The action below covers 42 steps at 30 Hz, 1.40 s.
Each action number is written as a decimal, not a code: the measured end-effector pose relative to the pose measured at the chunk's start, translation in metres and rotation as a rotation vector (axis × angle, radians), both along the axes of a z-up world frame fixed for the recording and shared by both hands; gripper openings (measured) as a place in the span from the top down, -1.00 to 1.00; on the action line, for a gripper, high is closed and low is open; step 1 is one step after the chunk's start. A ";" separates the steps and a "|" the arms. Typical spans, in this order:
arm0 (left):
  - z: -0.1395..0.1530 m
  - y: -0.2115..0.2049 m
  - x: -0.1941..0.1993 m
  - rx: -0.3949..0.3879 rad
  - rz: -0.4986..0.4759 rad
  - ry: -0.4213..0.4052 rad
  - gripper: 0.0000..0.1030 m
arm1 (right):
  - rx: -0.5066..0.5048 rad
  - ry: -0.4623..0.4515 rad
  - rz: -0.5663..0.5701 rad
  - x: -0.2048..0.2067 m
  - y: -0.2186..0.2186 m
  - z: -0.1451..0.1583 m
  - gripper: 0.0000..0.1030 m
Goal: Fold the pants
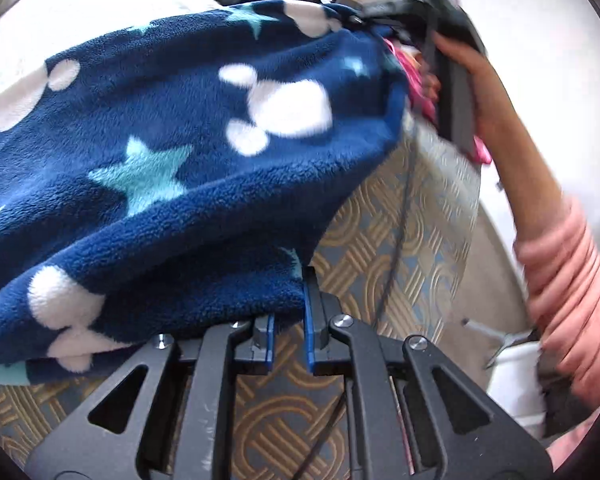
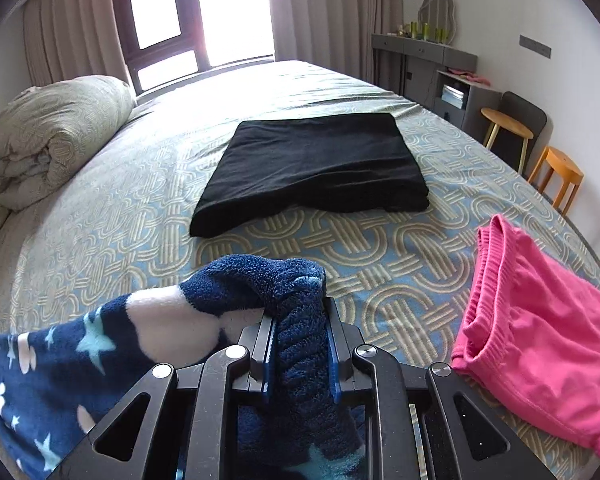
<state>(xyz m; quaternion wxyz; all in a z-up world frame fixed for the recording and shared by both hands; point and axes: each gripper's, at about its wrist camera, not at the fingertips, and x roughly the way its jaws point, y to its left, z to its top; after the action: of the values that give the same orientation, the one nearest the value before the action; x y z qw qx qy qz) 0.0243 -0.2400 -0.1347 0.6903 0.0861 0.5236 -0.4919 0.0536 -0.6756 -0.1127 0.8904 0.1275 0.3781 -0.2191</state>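
The pants are navy fleece with white shapes and teal stars (image 1: 160, 152). They hang stretched between both grippers above the bed. My left gripper (image 1: 290, 312) is shut on one edge of the fleece at the bottom of its view. My right gripper (image 2: 300, 320) is shut on a bunched edge of the same pants (image 2: 292, 292). The right gripper also shows in the left wrist view (image 1: 380, 16), at the far corner of the fabric, held by a hand.
A folded black garment (image 2: 312, 164) lies mid-bed on the patterned bedspread (image 2: 380, 264). Pink pants (image 2: 540, 340) lie at the right. A rolled duvet (image 2: 56, 136) sits far left. Stools (image 2: 556, 172) and a dresser (image 2: 424, 56) stand beyond the bed's right edge.
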 end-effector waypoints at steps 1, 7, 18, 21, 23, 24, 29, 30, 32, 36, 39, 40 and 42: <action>-0.002 -0.001 -0.004 0.009 -0.008 -0.016 0.77 | -0.001 0.021 -0.024 0.006 -0.008 -0.004 0.63; -0.006 0.000 0.003 -0.014 0.026 0.035 0.76 | 0.007 0.140 0.027 0.024 -0.012 -0.036 0.36; 0.015 0.046 0.000 -0.004 0.051 -0.011 0.46 | 0.042 0.027 0.065 -0.076 0.013 -0.004 -0.55; 0.021 0.076 0.011 0.011 0.138 -0.006 0.46 | 0.026 0.157 0.100 -0.075 0.027 -0.035 -0.56; 0.026 0.107 0.026 0.013 0.229 0.006 0.46 | -0.032 0.242 0.045 -0.075 0.028 -0.055 -0.60; 0.029 0.123 0.032 0.013 0.281 0.006 0.46 | -0.010 0.224 0.023 -0.079 0.025 -0.056 -0.60; 0.038 0.223 0.068 0.034 0.611 -0.048 0.11 | -0.068 0.199 -0.110 -0.090 0.033 -0.033 -0.60; 0.038 0.245 0.078 0.040 0.688 -0.046 0.11 | -0.104 0.187 -0.116 -0.092 0.040 -0.025 -0.60; 0.036 0.287 0.094 0.027 0.819 -0.016 0.11 | -0.140 0.151 -0.096 -0.096 0.057 -0.011 -0.60; 0.028 0.360 0.115 -0.006 1.030 0.015 0.11 | -0.120 0.082 0.019 -0.098 0.102 0.012 -0.61; 0.021 0.410 0.126 -0.039 1.147 0.041 0.11 | -0.077 0.044 0.147 -0.096 0.148 0.021 -0.62; 0.019 0.427 0.126 -0.068 1.183 0.058 0.11 | -0.052 0.037 0.192 -0.091 0.162 0.021 -0.62; 0.012 0.447 0.127 -0.118 1.234 0.086 0.11 | 0.023 0.023 0.303 -0.079 0.199 0.022 -0.62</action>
<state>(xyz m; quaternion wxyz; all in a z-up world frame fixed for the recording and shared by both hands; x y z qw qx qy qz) 0.1512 0.2068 -0.1226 0.8294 -0.2905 0.4761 -0.0333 -0.0252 -0.4765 -0.0909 0.9073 0.0765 0.4057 -0.0792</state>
